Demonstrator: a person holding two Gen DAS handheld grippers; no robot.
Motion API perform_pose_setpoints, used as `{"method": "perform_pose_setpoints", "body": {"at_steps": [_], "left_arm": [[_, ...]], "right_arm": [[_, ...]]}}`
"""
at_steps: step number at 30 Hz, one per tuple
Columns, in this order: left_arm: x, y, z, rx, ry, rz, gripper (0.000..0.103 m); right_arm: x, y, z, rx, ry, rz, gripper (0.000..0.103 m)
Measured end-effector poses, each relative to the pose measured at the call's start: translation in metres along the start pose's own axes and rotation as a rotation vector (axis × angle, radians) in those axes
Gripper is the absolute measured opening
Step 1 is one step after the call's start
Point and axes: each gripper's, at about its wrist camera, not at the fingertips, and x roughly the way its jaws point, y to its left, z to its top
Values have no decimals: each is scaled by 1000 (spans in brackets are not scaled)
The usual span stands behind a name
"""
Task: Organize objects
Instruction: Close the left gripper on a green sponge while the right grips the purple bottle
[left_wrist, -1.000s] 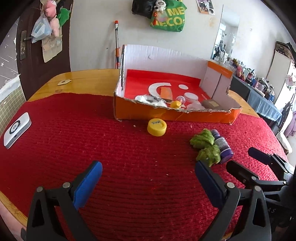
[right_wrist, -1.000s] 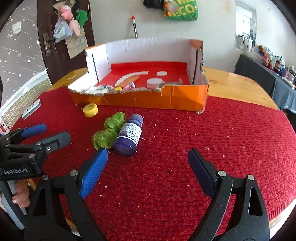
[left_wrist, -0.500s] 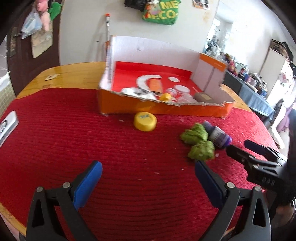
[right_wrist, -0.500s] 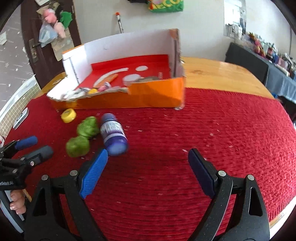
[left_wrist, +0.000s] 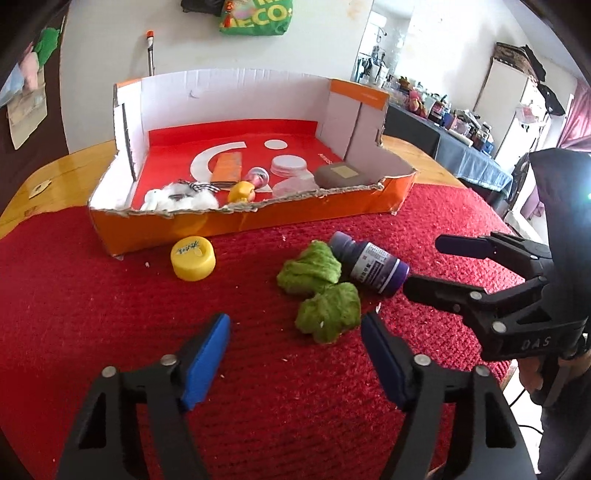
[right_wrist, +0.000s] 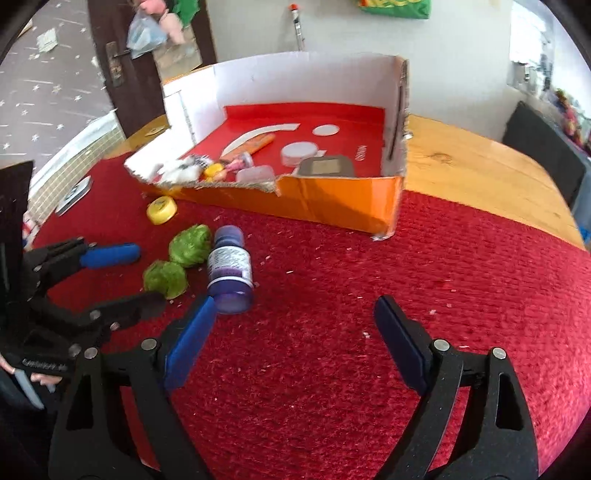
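- A purple bottle (left_wrist: 370, 266) with a white printed label is lying on its side on the red mat (left_wrist: 110, 314) covering the wooden bench (right_wrist: 480, 177), its cap end pointing toward the orange cardboard box (left_wrist: 258, 218).
- Two fuzzy green clumps (left_wrist: 319, 291) are sitting against the bottle, with a yellow cap (left_wrist: 192, 257) lying near the box's front wall.
- The left gripper (left_wrist: 293, 354) is hovering with its blue-padded jaws apart and empty, the nearer green clump lying just ahead of them, toward the right jaw.
- The right gripper (right_wrist: 291, 332) is holding its jaws wide apart over the mat, gripping nothing; the bottle's base is lying just beyond its left fingertip.
- Inside the box, a white fluffy toy (left_wrist: 177, 195), a grey case (left_wrist: 341, 174) and small jars are resting on the red floor.
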Motion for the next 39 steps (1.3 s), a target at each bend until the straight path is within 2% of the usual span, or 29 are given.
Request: {"method": "perform_pose_setpoints", "body": {"at_steps": [6, 11, 13, 20, 28, 32, 35, 39], "left_arm": [[3, -2, 3, 33, 10, -34, 59], [5, -6, 4, 65, 22, -83, 38], [5, -7, 5, 70, 27, -109, 34], [7, -9, 4, 82, 19, -107, 33], [9, -10, 5, 82, 19, -89, 34], [10, -11, 5, 83, 12, -89, 33], [8, -10, 4, 74, 4, -96, 32], [-1, -9, 1, 63, -12, -105, 32]], "right_arm": [[10, 7, 0, -38, 23, 43, 79], [17, 13, 4, -73, 26, 34, 71], [18, 15, 6, -81, 26, 33, 70], [23, 24, 8, -128, 27, 17, 65], [27, 31, 13, -166, 27, 11, 54], [29, 34, 15, -171, 28, 28, 45], [31, 37, 17, -171, 20, 50, 27], [26, 38, 16, -160, -3, 49, 27]]}}
